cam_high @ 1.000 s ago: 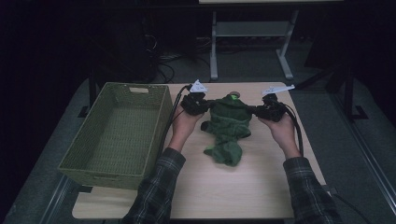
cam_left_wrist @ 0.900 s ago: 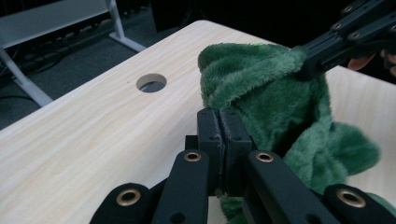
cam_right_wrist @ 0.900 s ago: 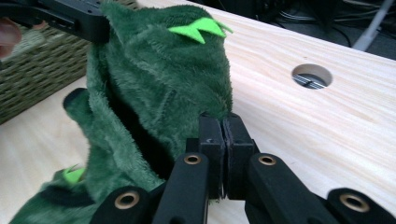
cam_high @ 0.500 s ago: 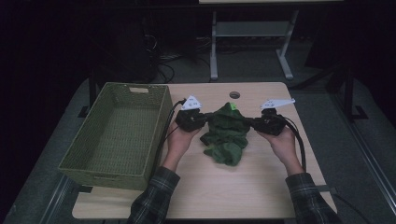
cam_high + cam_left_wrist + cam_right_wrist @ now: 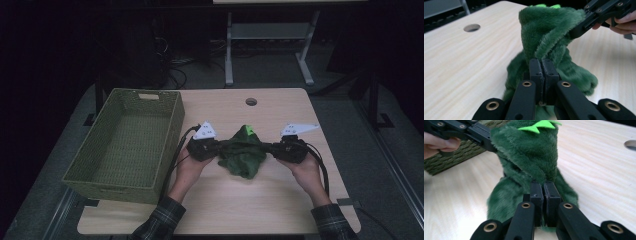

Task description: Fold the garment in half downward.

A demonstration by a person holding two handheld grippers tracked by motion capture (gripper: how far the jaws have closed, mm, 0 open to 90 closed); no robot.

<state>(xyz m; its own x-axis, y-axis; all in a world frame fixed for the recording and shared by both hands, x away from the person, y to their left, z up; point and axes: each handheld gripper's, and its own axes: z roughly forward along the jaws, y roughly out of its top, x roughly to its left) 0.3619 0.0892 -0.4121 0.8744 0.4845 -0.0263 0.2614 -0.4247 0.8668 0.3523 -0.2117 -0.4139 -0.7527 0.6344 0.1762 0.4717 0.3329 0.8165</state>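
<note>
High view: green plush garment [image 5: 243, 156], fleecy, with bright green felt spikes at its far edge, held between two claws over the worktop [image 5: 260, 210], its lower folds sagging onto or just above the wood

Left claw [image 5: 216, 148]: clenched on the garment's left edge; left gripper view shows the jaws pressed together with a pinch of pile [image 5: 541, 50] between them

Right claw [image 5: 272, 148]: clenched on the garment's right edge; right gripper view shows the same, jaws together on the fabric [image 5: 534, 165]

Governing relation: the cloth's long axis runs side to side between the two claws, which face each other across it; both are equally on it, neither nearer. Woven green basket [image 5: 127, 142] stands just left of the left hand [image 5: 186, 167], so that hand leads any carry to the basket, as I judge it

Hard to make out: what kind of garment this is, whether sleeves or hood; whether its lowest fold touches the worktop; the basket's near inner wall. Lighting dim, surroundings dark. Round cable hole [image 5: 251, 101] in the worktop beyond the garment
</note>
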